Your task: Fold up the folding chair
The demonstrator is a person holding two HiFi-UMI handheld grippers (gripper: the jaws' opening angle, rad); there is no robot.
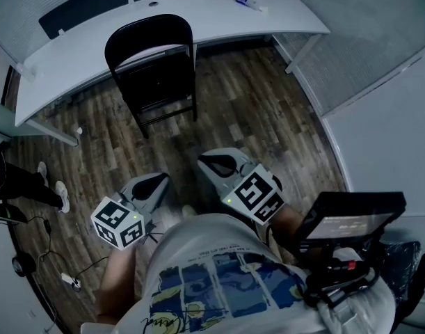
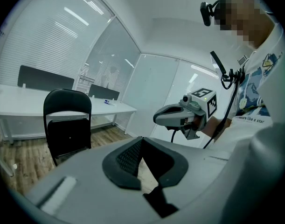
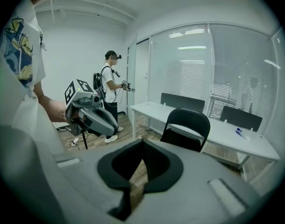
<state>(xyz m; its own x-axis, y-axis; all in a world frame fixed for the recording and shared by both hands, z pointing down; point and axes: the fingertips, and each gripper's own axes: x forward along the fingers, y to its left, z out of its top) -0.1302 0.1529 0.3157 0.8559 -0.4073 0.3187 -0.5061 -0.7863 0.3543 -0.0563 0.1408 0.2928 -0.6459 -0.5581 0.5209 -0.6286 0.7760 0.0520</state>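
While the left claw and right claw are both closed and empty, the black folding chair stands unfolded on the wooden floor, against the white counter, well apart from them.

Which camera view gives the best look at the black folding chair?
The head view: the folding chair shows whole there, from backrest to feet, in front of the white desk. In both gripper views its lower legs are hidden.

On my feed there's a long white desk with a small blue-and-white thing lying on it, a wood floor, cables at the left, and another person standing farther off.
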